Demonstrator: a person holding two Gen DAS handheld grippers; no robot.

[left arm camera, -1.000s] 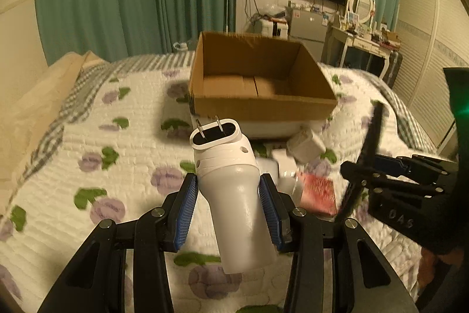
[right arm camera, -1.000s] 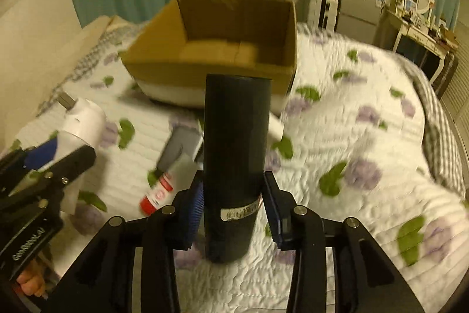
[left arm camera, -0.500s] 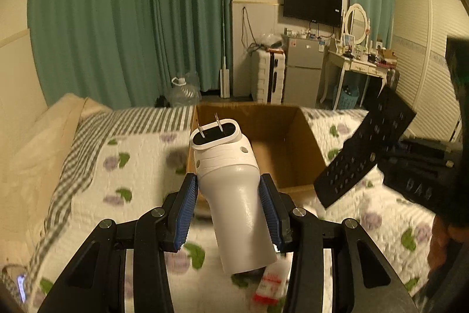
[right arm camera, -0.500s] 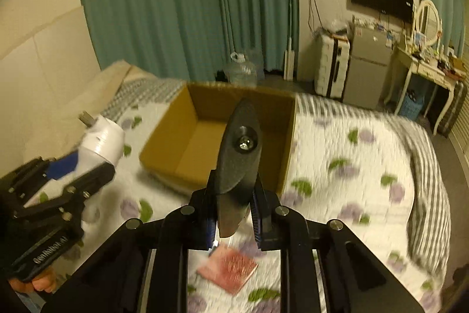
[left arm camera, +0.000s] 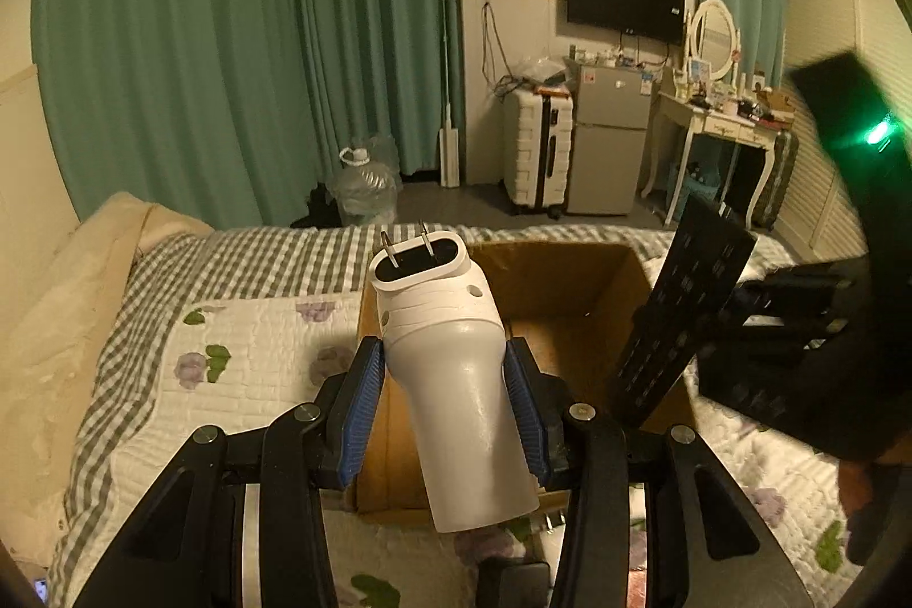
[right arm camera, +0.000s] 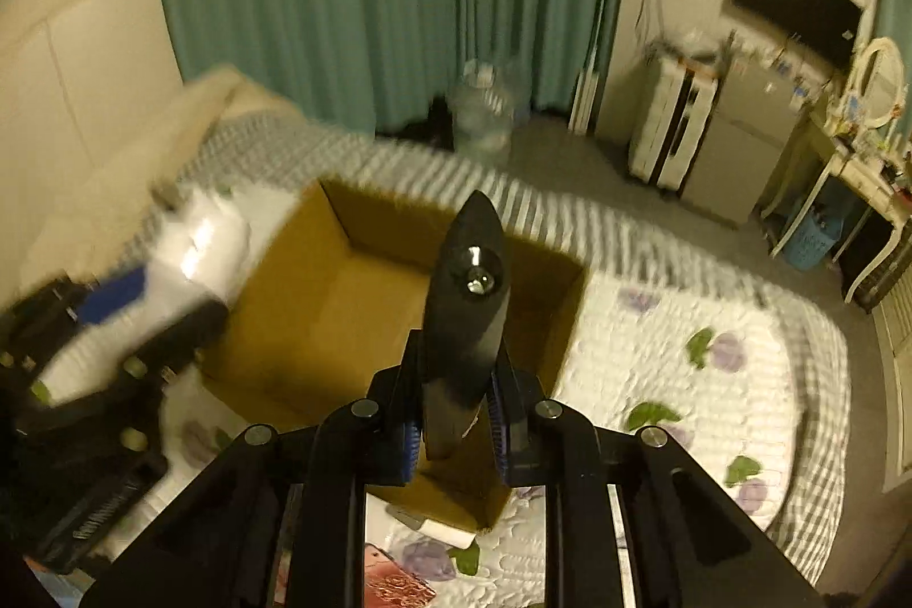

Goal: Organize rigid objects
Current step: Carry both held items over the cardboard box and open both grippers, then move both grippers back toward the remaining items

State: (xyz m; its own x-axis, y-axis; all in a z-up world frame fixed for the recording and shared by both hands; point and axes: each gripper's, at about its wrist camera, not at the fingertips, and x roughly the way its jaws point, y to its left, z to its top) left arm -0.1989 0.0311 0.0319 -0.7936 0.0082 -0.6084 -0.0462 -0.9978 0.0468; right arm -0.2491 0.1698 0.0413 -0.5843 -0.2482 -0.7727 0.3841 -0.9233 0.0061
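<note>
Fingers [left arm camera: 365, 403] of the left gripper [left arm camera: 442, 408] pinch a white plug [left arm camera: 450, 380], prongs forward; the right gripper [right arm camera: 453, 428] pinches a black remote [right arm camera: 464, 323], perhaps edge-on. Both long axes point at the cardboard box [right arm camera: 336, 289] just ahead and below, on the bed [right arm camera: 684, 380].

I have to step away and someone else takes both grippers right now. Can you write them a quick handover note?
Left gripper: shut on the white plug-in device, held above the cardboard box.
Right gripper: shut on the black remote, also over the box.
Done: both items lifted off the bed quilt.
Left: release both into the box; a red packet lies on the quilt.
</note>
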